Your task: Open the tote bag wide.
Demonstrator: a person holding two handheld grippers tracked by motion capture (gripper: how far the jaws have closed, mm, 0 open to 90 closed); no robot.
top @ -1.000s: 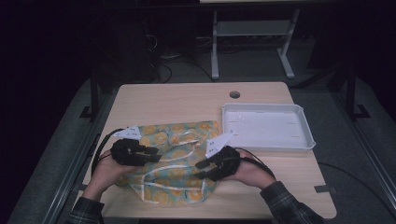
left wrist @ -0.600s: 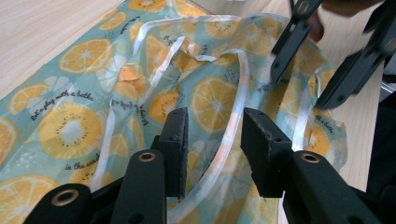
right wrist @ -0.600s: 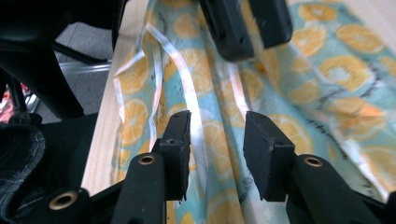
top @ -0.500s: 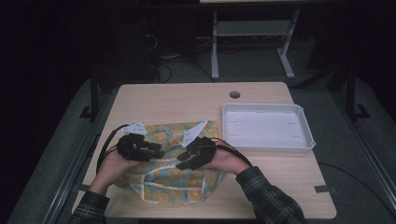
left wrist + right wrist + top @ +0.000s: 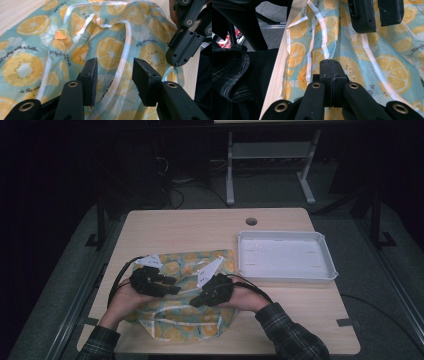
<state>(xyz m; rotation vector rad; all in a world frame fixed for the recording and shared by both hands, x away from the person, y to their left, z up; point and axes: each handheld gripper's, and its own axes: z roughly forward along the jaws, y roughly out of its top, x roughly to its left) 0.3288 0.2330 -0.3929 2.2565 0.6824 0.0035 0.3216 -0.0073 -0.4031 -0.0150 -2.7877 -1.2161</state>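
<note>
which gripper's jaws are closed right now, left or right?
The right gripper: its pads meet, pinched on a white strap of the orange-print bag. The left gripper stands open, having just been opening.

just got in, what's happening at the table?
A person works a citrus-print cloth item with white ribbon trim using two handheld tools. The right tool has just closed, apparently pinching a white ribbon. The left tool, its jaws just opening, straddles another ribbon without gripping. A white tray sits untouched at right.

Turquoise cloth (image 5: 186, 285) printed with orange slices, white-trimmed; black tools; white tray (image 5: 285, 256); pale wood counter (image 5: 190, 227); seemingly plaid sleeve (image 5: 292, 337).
</note>
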